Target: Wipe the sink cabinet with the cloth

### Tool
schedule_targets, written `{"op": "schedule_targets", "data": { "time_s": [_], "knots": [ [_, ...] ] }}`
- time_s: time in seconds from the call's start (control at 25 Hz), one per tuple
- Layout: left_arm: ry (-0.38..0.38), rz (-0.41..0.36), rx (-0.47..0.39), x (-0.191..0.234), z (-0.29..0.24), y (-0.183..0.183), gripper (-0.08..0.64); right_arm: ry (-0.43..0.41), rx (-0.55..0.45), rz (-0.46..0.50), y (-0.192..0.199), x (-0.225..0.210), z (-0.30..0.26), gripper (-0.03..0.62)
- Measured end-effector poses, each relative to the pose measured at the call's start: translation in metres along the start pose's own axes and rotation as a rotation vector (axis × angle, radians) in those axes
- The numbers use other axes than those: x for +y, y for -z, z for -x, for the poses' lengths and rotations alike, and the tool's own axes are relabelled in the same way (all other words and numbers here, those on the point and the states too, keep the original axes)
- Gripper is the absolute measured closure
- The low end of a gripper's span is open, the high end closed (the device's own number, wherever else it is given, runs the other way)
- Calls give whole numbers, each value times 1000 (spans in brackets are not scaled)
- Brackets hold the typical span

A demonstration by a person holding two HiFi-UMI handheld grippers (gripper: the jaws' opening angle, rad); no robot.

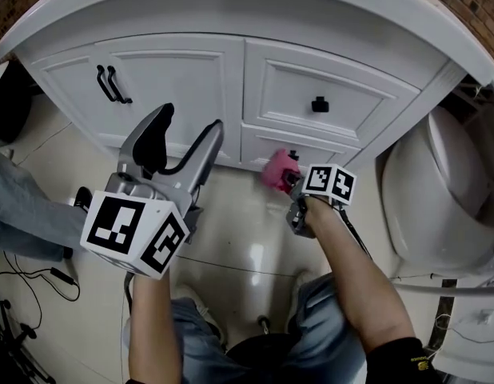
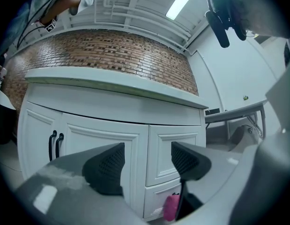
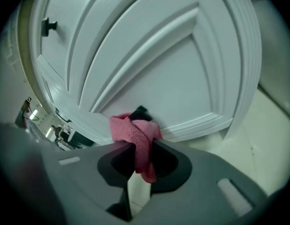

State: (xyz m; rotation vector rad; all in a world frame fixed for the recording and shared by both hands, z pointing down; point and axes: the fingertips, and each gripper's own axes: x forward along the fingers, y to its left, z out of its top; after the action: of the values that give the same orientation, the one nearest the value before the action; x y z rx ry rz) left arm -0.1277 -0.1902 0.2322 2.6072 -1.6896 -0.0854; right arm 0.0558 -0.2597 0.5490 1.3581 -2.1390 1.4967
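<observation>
1. The pink cloth is clamped in the right hand-held gripper and pressed against the lowest drawer of the sink cabinet, near its bottom edge.
2. The left hand-held gripper is held released and empty, clear of the doors.

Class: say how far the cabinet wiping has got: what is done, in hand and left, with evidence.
Done: the pink cloth is picked up, clamped in the right gripper. In hand: it is pressed to the lower drawer by its knob. Left: no wipe marks show, so the upper drawer and doors may remain. The left gripper is open and empty.
</observation>
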Motion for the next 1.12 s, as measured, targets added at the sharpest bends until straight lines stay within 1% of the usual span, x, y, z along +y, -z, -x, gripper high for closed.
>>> {"op": "schedule_targets", "data": {
  "time_s": [0.08,0.12,0.2,0.28,0.36,0.4,0.48,0.6,0.72,0.8,0.88,0.92,1.0,1.12],
  "knots": [
    [11,-2,-5,-7,-3,-2,247,92,-14,48,-13,-32,23,540],
    [16,-4,-8,-10,-5,-2,247,143,-40,55,-22,-49,36,540],
    [23,-3,-10,-15,-9,-3,247,233,-108,34,-40,-81,62,539],
    [27,-1,-9,-19,-12,-1,247,285,-154,3,-50,-101,79,538],
    [29,0,-6,-21,-13,1,247,302,-162,-13,-49,-106,82,538],
    [29,-1,-5,-21,-13,1,247,293,-153,-12,-46,-103,79,538],
    [26,-5,-4,-21,-13,1,247,233,-104,-7,-34,-88,62,538],
    [14,-14,4,-16,-10,3,247,79,10,-30,2,-47,20,538],
    [-8,-12,22,-8,-6,8,247,-110,115,-40,45,12,-26,540],
    [-23,-6,35,-1,-3,13,247,-222,120,-51,60,53,-51,540],
    [-36,-3,45,6,1,16,247,-291,92,-77,65,80,-68,540],
    [-42,-2,48,9,3,16,247,-305,79,-95,66,87,-75,540],
    [-53,4,46,16,5,16,247,-290,64,-129,69,86,-83,540],
    [-49,20,35,19,3,14,247,-206,55,-140,61,57,-79,540]
  ]
}}
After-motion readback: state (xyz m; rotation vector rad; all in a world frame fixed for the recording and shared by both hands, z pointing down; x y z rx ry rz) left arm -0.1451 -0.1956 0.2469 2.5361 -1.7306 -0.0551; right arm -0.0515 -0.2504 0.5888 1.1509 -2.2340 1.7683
